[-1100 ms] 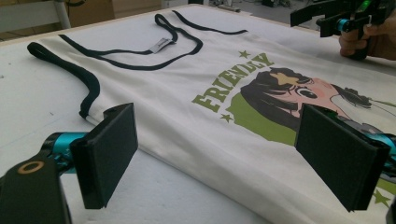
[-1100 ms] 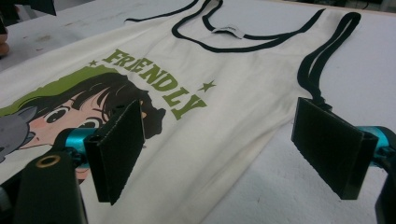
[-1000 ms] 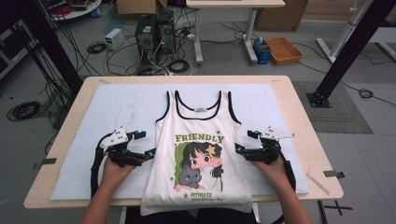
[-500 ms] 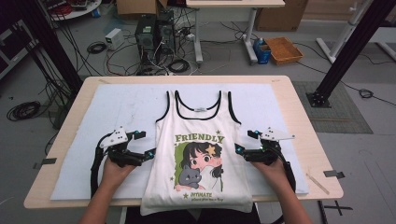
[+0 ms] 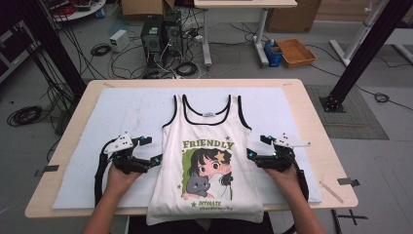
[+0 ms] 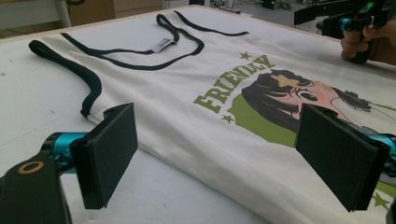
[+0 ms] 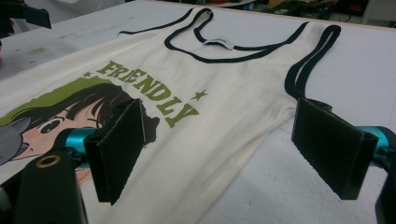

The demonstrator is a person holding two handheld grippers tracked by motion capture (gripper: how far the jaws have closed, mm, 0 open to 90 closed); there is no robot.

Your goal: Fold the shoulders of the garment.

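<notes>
Lying flat and limp on the bench (image 5: 311, 105), soft tank top (image 5: 207, 161) wanting side-seam grips, left gripper (image 6: 224, 154) and right gripper (image 7: 229, 154) both gaping beside its edges.

- 1 tank top (image 5: 208, 156), flat on white mat (image 5: 302, 112)
- 2 grippers: left gripper (image 5: 155, 159), right gripper (image 5: 249, 154)
- 2 hands
- 1 table (image 5: 311, 97)

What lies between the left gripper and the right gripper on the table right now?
The tank top, lying flat on the white mat, spans the stretch between the left gripper and the right gripper in the high view; both stand open at its side edges.
</notes>
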